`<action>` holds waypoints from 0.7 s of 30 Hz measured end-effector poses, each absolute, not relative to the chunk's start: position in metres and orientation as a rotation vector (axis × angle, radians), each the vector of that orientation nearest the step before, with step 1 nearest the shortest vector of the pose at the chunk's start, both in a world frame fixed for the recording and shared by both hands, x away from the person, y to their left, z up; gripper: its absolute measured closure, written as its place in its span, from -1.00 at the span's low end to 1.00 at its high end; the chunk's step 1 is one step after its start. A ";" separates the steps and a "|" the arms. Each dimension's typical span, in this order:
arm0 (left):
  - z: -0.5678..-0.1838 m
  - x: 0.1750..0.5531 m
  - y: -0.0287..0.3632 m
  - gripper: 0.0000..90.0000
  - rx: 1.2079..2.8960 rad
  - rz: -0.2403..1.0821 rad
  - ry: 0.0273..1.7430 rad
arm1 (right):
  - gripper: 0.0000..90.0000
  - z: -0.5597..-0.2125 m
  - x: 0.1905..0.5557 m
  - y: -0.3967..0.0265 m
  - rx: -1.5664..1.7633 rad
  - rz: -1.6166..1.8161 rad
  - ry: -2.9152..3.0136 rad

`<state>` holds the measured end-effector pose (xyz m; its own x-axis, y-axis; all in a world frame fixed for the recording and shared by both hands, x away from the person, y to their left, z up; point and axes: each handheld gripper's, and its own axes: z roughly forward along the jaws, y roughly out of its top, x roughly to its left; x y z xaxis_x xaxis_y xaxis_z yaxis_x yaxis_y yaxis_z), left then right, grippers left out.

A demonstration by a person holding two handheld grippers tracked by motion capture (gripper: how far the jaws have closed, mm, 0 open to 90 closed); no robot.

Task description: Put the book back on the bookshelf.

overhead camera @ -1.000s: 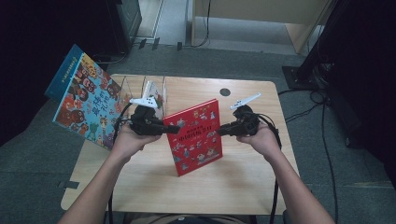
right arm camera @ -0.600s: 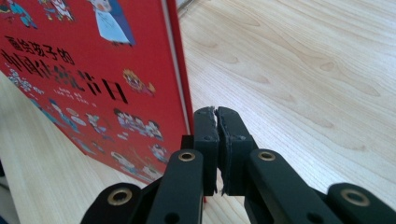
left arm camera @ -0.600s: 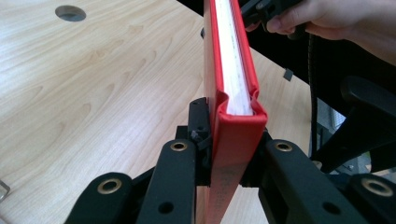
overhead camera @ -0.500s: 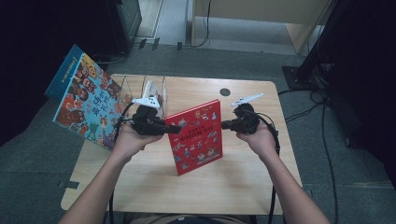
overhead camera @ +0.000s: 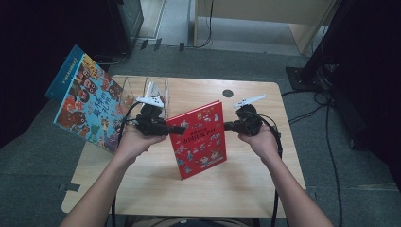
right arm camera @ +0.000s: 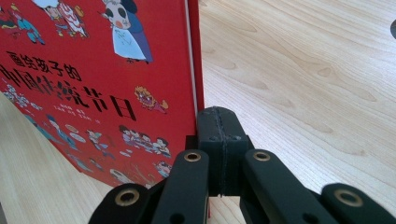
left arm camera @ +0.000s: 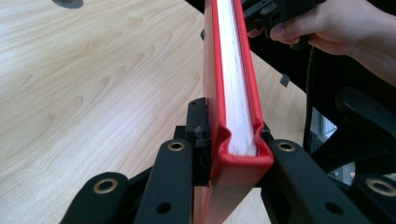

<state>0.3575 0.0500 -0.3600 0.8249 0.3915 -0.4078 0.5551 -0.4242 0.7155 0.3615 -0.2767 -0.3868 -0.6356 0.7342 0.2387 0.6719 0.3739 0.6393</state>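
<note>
red book (overhead camera: 198, 139) w/ cartoon figs | blue-edged picture book (overhead camera: 87, 104) multicolour | table (overhead camera: 265, 189) pale wood

The red book (overhead camera: 198, 139) had a glossy printed hard cover and a matt white paper page block. The table (overhead camera: 236, 184) was smooth, pale wood-grain laminate. Both grippers, the left gripper (overhead camera: 182, 128) and the right gripper (overhead camera: 227, 126), were matt black plastic with brass-coloured metal rivets.
</note>
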 end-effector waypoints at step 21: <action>-0.339 0.352 0.046 0.78 2.194 -0.161 0.679 | 0.90 -0.383 0.353 -0.281 1.135 1.180 2.527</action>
